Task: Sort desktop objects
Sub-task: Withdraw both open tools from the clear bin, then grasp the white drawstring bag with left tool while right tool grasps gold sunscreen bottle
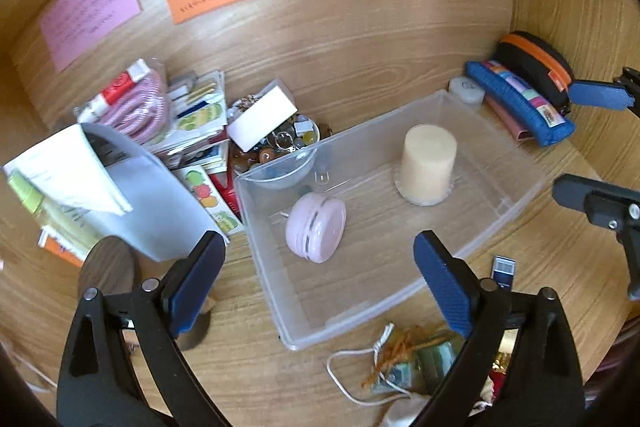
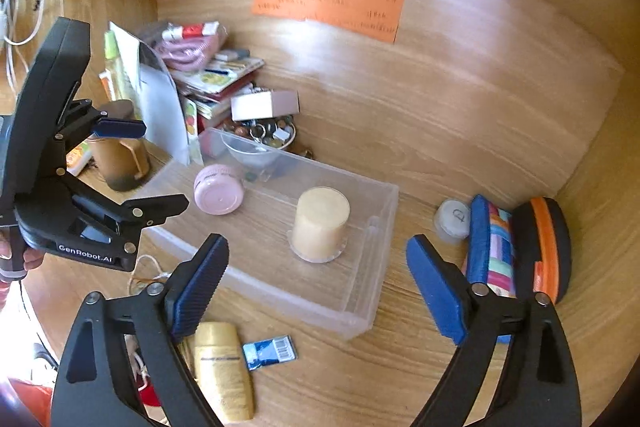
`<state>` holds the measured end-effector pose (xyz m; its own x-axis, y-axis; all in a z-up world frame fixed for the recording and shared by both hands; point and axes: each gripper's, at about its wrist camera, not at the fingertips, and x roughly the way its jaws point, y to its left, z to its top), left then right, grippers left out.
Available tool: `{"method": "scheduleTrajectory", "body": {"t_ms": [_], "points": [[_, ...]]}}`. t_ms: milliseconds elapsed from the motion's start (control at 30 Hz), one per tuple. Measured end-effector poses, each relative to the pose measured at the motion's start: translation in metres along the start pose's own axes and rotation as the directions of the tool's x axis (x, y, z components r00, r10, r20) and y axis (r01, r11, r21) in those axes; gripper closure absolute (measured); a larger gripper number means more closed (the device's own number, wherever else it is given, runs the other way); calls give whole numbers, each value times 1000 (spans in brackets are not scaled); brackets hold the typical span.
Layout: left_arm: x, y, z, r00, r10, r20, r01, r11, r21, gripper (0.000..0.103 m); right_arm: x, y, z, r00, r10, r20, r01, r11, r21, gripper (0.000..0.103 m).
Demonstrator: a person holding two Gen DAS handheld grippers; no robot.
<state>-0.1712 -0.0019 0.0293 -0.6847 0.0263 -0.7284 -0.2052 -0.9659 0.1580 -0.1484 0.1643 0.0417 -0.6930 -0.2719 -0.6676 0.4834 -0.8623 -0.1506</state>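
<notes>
A clear plastic bin (image 1: 516,163) (image 2: 376,279) lies on the wooden desk. It holds a pink round case (image 1: 316,229) (image 2: 218,189) and a cream candle (image 1: 428,163) (image 2: 320,223). My left gripper (image 1: 320,279) (image 2: 154,167) is open and empty, just above the bin's near left end. My right gripper (image 2: 316,287) (image 1: 592,139) is open and empty, above the bin's right end. A blue patchwork pouch (image 1: 520,103) (image 2: 490,247) and a black-and-orange case (image 1: 538,67) (image 2: 542,247) lie right of the bin.
A pile of booklets, sticker sheets, a pink cord (image 1: 140,107) and a bowl of trinkets (image 1: 280,147) under a white box (image 1: 262,119) sits left of the bin. A gold tube (image 2: 222,371), a blue packet (image 2: 270,351), a white jar (image 2: 452,219) and a corded charm (image 1: 400,359) lie near it.
</notes>
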Motion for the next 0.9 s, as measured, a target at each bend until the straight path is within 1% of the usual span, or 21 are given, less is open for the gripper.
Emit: {"method": "scheduleTrajectory", "body": {"t_ms": [233,300,400,567,767,900], "points": [[-34,-2,-23,999,-19,43,21,998,-58,6,-35,9,-19,998,3,61,-4,1000,8,8],[-42,-3,-30,998,-23,54,26,997,-67,5,-45,13,-26,996,-12,84,11,1000,8,8],[-54,-6,-44,997,-37,69,42,996,-79,4,-55,18,-36,994,-14,107,13,1000,9,4],[-67,-11,-66,994,-66,86,75,992,-102,4,-67,29,-53,991,-11,131,10,1000,8,3],[-74,-17,-91,989,-108,102,121,983,-135,2,-67,30,-71,991,30,127,-35,999,40,3],[-66,-21,-109,986,-150,75,161,972,-173,2,-62,30,-85,993,41,110,-47,997,58,3]]}}
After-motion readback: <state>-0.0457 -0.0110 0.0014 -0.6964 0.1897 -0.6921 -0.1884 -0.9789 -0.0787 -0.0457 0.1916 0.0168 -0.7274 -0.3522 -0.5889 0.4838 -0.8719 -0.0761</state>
